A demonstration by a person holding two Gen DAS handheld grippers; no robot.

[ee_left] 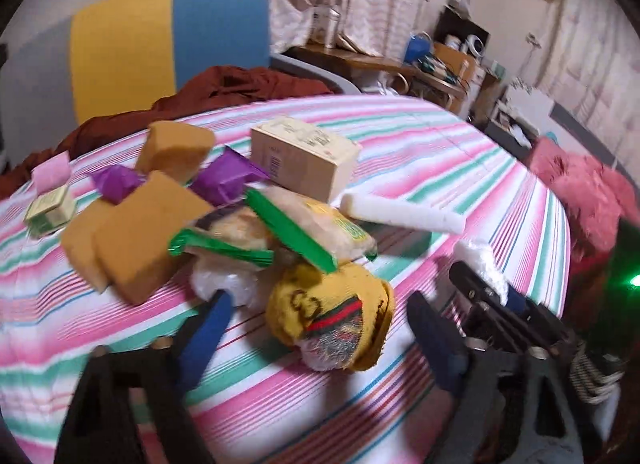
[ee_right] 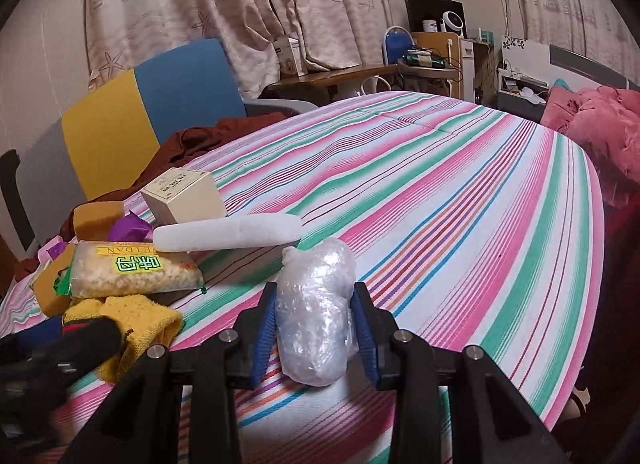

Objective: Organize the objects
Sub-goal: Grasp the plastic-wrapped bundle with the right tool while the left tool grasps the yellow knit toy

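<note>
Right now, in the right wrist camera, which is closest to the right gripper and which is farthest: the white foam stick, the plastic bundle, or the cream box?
1. Plastic bundle: clamped between the right gripper's fingers.
2. White foam stick: lying across the striped cloth just beyond the bundle, to the left.
3. Cream box: behind the stick, farther left.

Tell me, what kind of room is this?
Probably a bedroom at home: a bed with a striped sheet, long curtains on the wall, and a desk with household bits beside it.

Two close wrist views, shared bedspread [ee_left: 440, 152]
</note>
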